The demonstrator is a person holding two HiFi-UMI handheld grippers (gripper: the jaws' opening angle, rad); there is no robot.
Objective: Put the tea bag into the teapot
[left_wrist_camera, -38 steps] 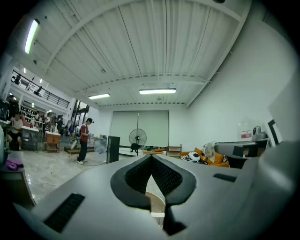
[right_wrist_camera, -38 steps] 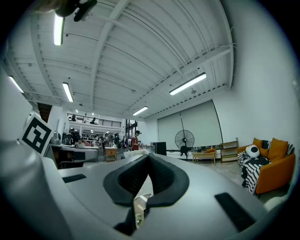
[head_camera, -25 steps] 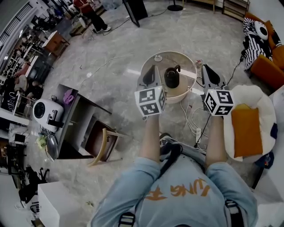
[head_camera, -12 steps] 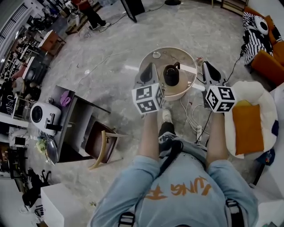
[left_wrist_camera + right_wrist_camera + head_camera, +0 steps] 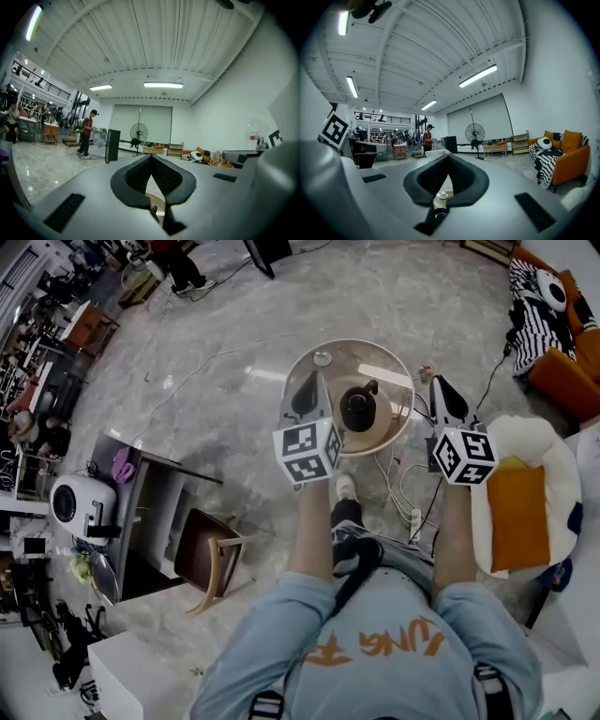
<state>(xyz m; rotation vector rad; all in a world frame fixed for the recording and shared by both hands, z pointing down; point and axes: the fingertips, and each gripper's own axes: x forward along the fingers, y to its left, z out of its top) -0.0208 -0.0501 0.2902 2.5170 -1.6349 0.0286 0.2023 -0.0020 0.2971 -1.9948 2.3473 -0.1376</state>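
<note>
A black teapot [image 5: 358, 409] stands on a small round glass table [image 5: 319, 418] in the head view. A small round white piece [image 5: 322, 359] lies at the table's far edge. I cannot make out a tea bag. My left gripper [image 5: 312, 381] hovers over the table's left part, just left of the teapot, jaws shut and empty [image 5: 151, 157]. Off the table's right edge, my right gripper [image 5: 437, 382] is also shut with nothing in it [image 5: 448, 157]. Through its jaw gap I see a small white-capped item [image 5: 440, 195].
Cables and a power strip [image 5: 413, 517] lie on the floor by the table's near right side. To the right stands a white seat with an orange cushion [image 5: 518, 507]. At the left are a wooden chair [image 5: 208, 551] and a dark desk [image 5: 141, 493].
The person has stepped toward the table, and the floor and furniture slide back in the head view. Both grippers stay shut and keep their places beside the teapot.
</note>
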